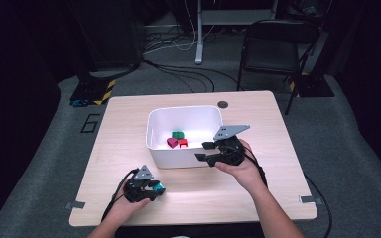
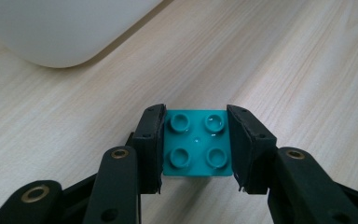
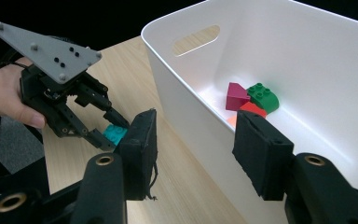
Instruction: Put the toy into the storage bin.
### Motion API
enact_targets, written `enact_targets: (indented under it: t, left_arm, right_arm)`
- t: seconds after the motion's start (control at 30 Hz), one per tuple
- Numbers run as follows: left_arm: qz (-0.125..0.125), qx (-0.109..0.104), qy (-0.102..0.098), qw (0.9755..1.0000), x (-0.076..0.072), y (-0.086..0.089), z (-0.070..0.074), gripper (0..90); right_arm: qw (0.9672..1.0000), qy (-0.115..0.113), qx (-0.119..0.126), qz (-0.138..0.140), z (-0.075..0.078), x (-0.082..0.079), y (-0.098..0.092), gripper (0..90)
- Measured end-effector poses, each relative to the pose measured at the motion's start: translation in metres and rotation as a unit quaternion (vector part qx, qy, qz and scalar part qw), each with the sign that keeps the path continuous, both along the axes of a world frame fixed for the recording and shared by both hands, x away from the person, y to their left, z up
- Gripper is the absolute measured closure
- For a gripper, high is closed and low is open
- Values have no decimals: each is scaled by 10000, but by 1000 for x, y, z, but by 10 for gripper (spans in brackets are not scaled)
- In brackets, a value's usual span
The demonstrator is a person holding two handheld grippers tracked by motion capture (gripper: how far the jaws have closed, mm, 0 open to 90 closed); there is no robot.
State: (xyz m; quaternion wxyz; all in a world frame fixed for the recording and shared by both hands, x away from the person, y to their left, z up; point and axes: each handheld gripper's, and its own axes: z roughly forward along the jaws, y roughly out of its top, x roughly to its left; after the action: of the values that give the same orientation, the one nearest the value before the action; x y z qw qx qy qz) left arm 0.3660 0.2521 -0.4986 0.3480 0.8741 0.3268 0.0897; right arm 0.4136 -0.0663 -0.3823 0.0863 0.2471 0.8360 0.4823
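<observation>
A teal four-stud brick (image 2: 196, 143) sits between the pads of my left gripper (image 2: 196, 149), which is shut on it low over the wooden table (image 1: 258, 124). In the high view that gripper (image 1: 155, 189) is at the front left with the teal brick (image 1: 157, 188) at its tip. My right gripper (image 1: 204, 151) hovers at the front right corner of the white bin (image 1: 155, 123), jaws open with nothing between them. Its own view looks over the bin wall (image 3: 186, 93) at a magenta brick (image 3: 237, 96), a green brick (image 3: 264, 97) and a red brick (image 3: 252, 109) inside, with the left gripper and teal brick (image 3: 113, 134) beyond.
A rounded corner of the bin (image 2: 65, 32) lies just beyond the left gripper. A black folding chair (image 1: 273, 47) and floor cables stand past the far edge of the table. A small dark disc (image 1: 222, 104) is set in the tabletop behind the bin.
</observation>
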Motion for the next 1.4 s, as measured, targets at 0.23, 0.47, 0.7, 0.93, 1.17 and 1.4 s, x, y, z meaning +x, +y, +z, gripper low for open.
enact_targets:
  t: [0.23,0.47,0.7,0.93,1.17,1.4]
  left_arm:
    - [70,-15,-42,10000,4,6,12,588]
    - [94,-34,-73,9999,9,7,26,588]
    - [71,-94,-102,9999,14,7,44,588]
    - [-42,-108,-167,9998,16,5,68,588]
    - [-103,-128,-206,9997,20,3,87,588]
    - [-144,-206,-221,9994,28,-1,106,588]
  right_arm:
    - [10000,9,7,-8,0,1,-1,487]
    - [10000,22,12,-2,-1,1,-1,487]
    - [10000,39,24,-34,0,1,-3,487]
    - [10000,13,37,-37,0,2,-4,487]
    - [10000,9,40,-46,0,2,-4,487]
    - [10000,11,49,-59,1,2,-5,487]
